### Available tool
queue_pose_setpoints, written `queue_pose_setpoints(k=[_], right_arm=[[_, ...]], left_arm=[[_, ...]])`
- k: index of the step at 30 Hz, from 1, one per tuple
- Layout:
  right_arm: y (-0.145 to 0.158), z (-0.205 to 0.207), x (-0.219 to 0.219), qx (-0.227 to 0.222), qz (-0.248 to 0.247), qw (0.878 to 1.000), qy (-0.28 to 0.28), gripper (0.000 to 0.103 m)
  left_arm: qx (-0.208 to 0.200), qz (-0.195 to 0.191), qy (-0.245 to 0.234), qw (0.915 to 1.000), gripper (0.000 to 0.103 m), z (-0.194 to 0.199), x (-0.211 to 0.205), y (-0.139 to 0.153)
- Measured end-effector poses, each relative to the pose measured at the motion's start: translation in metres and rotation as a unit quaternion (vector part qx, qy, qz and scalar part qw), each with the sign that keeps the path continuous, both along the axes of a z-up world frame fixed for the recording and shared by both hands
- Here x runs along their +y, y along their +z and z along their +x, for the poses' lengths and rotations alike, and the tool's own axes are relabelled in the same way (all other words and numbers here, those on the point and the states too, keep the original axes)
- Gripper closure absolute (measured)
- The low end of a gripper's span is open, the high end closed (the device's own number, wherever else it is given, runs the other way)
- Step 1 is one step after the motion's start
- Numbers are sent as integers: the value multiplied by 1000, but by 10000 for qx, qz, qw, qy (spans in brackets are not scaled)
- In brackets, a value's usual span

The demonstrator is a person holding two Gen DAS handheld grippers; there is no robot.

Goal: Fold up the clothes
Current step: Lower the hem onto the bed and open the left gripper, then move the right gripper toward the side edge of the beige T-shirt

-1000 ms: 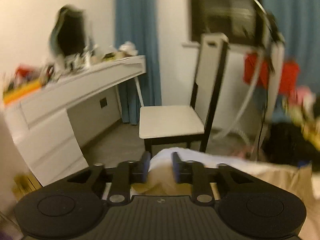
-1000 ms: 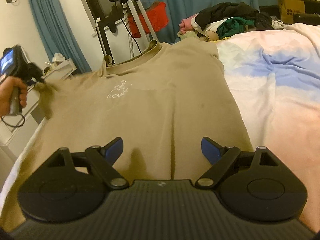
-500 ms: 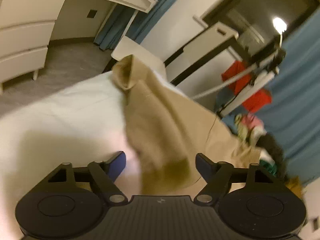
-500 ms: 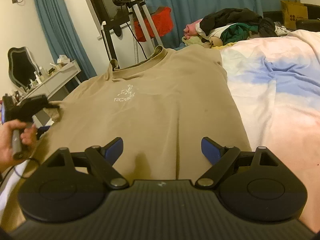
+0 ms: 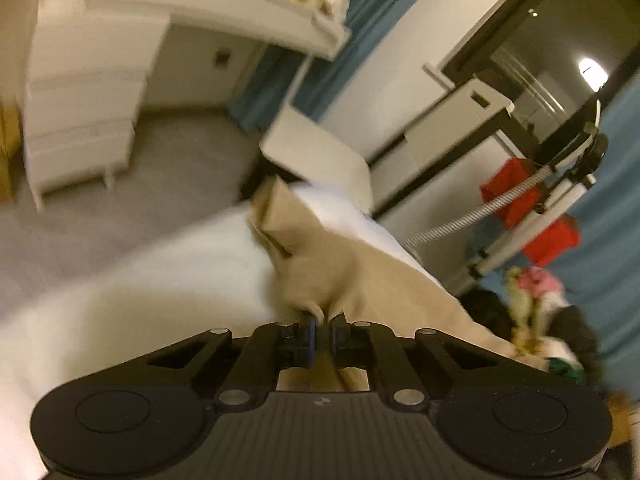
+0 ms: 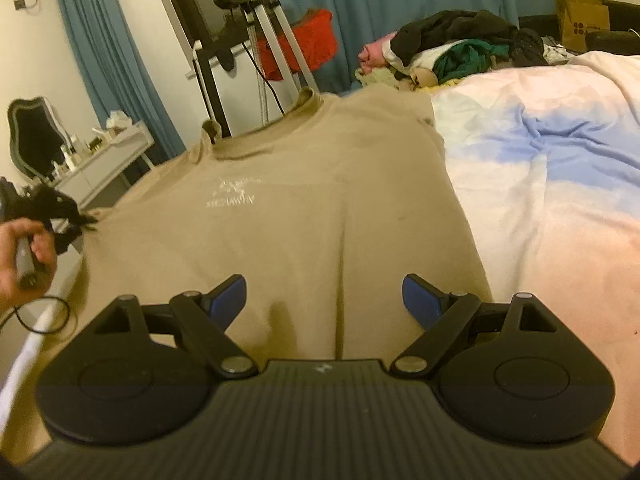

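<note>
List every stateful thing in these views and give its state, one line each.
Beige sweatshirt: spread flat, print side up, on the bed, unfolded; one sleeve pinched.
Left gripper: shut on the sweatshirt sleeve.
Right gripper: open, holding nothing, over the sweatshirt's lower part.
Pile of dark, green and pink clothes: heaped, unfolded.
Pastel bed cover: wrinkled.

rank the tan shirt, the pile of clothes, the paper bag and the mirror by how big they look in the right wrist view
1. tan shirt
2. pile of clothes
3. mirror and paper bag: they look alike in size, so I leave them unranked.
The shirt lies nearest the camera, which inflates it.
</note>
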State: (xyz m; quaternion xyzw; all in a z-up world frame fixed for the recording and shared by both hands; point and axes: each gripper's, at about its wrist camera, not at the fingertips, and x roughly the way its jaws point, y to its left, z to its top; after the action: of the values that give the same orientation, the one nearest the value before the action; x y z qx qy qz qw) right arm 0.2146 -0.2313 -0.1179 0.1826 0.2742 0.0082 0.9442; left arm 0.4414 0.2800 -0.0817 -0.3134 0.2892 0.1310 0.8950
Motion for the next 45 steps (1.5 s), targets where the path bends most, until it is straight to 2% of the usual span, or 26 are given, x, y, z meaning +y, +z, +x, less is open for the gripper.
queue_pose_setpoints(k=[1, 2, 5, 8, 12, 18, 22, 27, 31, 32, 35, 38, 41, 44, 45], right_arm=[[2, -1, -1, -45, -26, 10000, -12, 17], [4, -3, -2, -90, -51, 9999, -24, 17], [9, -5, -7, -183, -31, 9998, -81, 17], [12, -5, -13, -245, 27, 9996, -139, 17], [17, -8, -18, -349, 53, 9992, -183, 17], [26, -25, -26, -544, 92, 9983, -197, 17], [32, -39, -37, -696, 212, 9972, -181, 17], [31, -44, -54, -645, 491, 9964, -254, 16], [21, -24, -66, -505, 793, 9944, -483, 16], [18, -13, -68, -477, 764, 9943, -570, 16], [12, 27, -73, -386, 568, 9943, -819, 20], [13, 71, -69, -627, -50, 9954, -724, 20], [7, 121, -74, -483, -436, 9936, -924, 21], [-4, 161, -82, -50, -511, 9929, -1072, 36], [-7, 168, -79, -2, -608, 9919, -1112, 51]], left_arm=[[-19, 162, 37, 9999, 74, -4, 0, 3], [8, 372, 38, 9993, 61, -5, -2, 5], [66, 858, -213, 9961, 54, -18, -19, 18], [98, 1306, -561, 9898, 28, -36, -41, 34], [-126, 1786, -1250, 9759, 22, -107, -101, 47], [-562, 1860, -2090, 9584, 15, -236, -199, 51], [-710, 2131, -2620, 9385, 14, -303, -254, 37], [-804, 2193, -2985, 9254, 14, -330, -283, 18], [-926, 2305, -3092, 9180, 13, -329, -279, 7], [-966, 2352, -3077, 9169, 13, -328, -275, 5], [-1028, 2211, -2943, 9241, 12, -321, -260, 0], [-1055, 2110, -2795, 9307, 10, -315, -245, -2], [-1070, 2019, -2642, 9370, 10, -311, -232, -3], [-1085, 1927, -2488, 9430, 10, -306, -218, -4], [-1090, 1897, -2437, 9449, 10, -304, -213, -5]])
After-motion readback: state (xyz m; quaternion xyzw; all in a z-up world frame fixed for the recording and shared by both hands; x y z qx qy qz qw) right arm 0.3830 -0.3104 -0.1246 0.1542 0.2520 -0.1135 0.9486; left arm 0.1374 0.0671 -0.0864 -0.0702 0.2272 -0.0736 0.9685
